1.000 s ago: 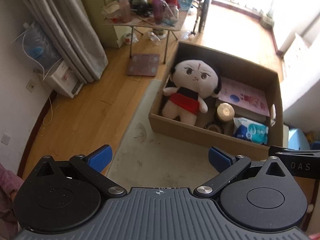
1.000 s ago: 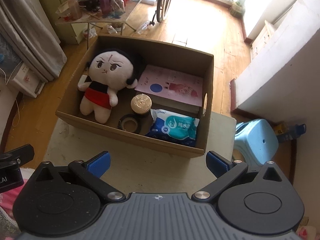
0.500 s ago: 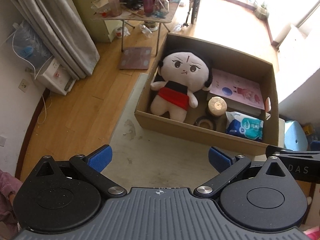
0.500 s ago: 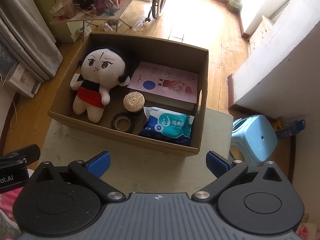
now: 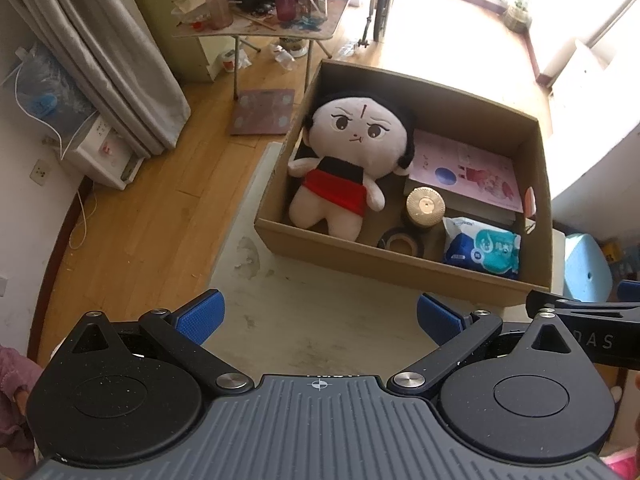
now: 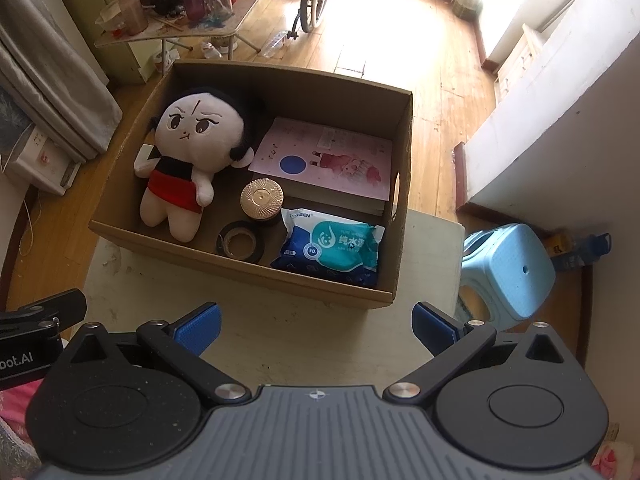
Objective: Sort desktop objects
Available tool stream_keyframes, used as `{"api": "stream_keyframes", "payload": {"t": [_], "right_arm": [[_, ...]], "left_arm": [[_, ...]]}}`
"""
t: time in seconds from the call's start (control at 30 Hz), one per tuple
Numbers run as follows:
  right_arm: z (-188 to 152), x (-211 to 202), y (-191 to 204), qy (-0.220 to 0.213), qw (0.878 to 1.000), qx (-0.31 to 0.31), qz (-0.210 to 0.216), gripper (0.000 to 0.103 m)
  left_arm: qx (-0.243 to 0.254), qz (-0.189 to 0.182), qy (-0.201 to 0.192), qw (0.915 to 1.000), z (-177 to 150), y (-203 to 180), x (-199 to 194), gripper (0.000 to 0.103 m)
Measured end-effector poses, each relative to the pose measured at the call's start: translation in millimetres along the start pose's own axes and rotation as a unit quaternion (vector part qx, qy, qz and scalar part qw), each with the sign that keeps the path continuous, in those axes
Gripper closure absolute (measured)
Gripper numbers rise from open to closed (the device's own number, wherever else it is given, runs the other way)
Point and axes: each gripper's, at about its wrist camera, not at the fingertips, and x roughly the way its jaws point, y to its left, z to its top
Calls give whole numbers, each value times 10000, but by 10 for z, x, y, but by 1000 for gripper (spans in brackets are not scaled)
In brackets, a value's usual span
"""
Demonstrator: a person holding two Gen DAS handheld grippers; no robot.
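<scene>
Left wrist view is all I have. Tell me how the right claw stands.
Observer: The right claw is open and empty, over the table, short of the cardboard box.
Operator: Report the tape. The box wall cuts it off here.
Observer: The tape roll lies flat on the box floor, between the doll and the wipes pack.
Operator: Check the floor right of the table.
Observer: A dark bottle sits by the wall, beside the blue stool.
</scene>
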Motion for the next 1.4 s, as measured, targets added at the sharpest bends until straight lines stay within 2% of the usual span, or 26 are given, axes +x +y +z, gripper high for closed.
{"api": "stream_keyframes", "payload": {"t": [0.6, 1.0, 1.23, 1.4], "right_arm": [[-159, 234, -205, 186, 9992, 333, -98, 0], [-324, 717, -355, 194, 9951, 835, -493, 0], [-312, 858, -213, 295, 9939, 876, -609, 0], [-266, 801, -76, 233, 9950, 814, -539, 0]], "left_arm": [[385, -10, 241, 9990, -171, -182, 240, 0], [583, -117, 210, 9980, -266, -249, 499, 0], [770, 80, 162, 9969, -270, -156, 652, 0], [666, 78, 179, 9976, -236, -35, 673, 0]]}}
